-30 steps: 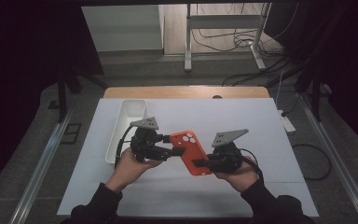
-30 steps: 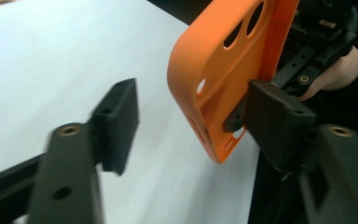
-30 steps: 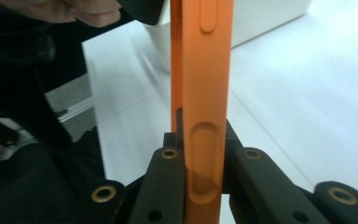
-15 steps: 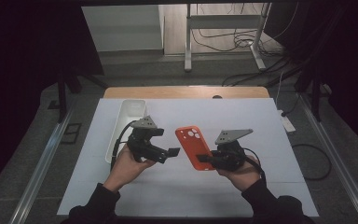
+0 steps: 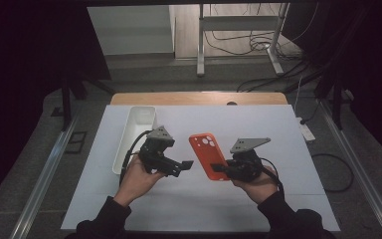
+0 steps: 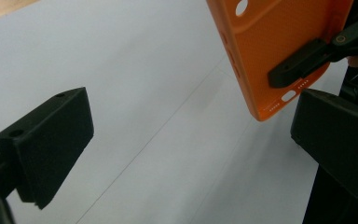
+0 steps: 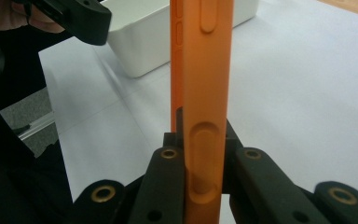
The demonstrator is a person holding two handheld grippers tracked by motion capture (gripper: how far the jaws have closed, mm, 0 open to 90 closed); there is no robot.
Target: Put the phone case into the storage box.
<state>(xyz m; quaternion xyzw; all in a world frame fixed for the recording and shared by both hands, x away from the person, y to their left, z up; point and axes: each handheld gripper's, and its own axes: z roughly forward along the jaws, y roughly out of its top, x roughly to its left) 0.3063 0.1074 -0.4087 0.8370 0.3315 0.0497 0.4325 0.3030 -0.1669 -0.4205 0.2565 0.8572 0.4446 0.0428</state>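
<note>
An orange phone case (image 5: 206, 152) hangs above the middle of the white table, camera cut-outs at its far end. My right gripper (image 5: 220, 169) is shut on the case's near end. In the right gripper view the case (image 7: 205, 70) stands edge-on and upright, with my right gripper (image 7: 200, 170) pinching its bottom. My left gripper (image 5: 183, 166) is open and a short gap to the left of the case, holding nothing. The left gripper view has my left gripper (image 6: 191, 144) with jaws wide apart and the case (image 6: 279, 42) beyond at the upper right, the other gripper's finger (image 6: 303, 60) on it.
A long white tray (image 5: 134, 132) lies on the table's left side, just behind my left hand; it appears as a white bin (image 7: 144, 42) in the right gripper view. The white table top (image 5: 268, 124) has bare room to the right and front. A wooden edge (image 5: 199, 98) runs along the back.
One second ago both grippers were at the case. My left gripper has let go and drawn away to the left; the case stays in my right gripper and has shifted slightly right.
</note>
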